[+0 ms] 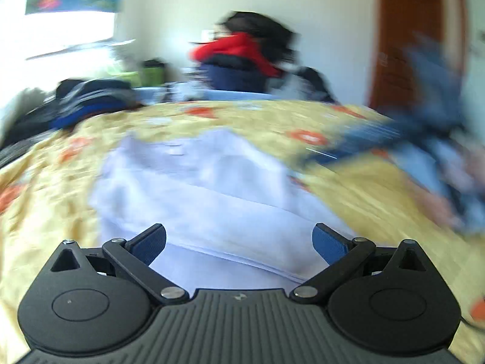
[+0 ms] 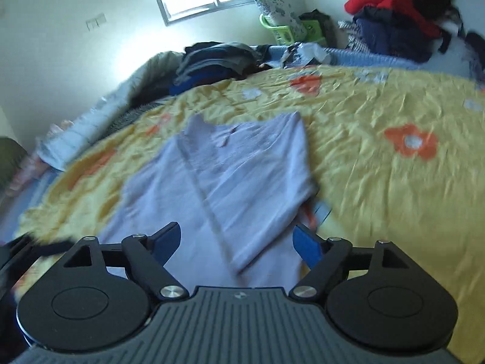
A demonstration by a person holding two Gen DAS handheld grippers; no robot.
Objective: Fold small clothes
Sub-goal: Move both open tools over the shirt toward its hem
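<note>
Both tools wide, empty: left tool [image 1: 239, 239], right tool [image 2: 236, 242]. Shirt [image 2: 224, 176] mid-frame, half folded on bedspread [image 2: 379, 182]; careless pinch risks grabbing bedspread, undoing fold.

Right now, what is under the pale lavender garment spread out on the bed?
The pale lavender garment lies flat on a yellow bedspread with orange flowers. Something orange and blue pokes out from beneath its right edge; the rest is covered.
</note>
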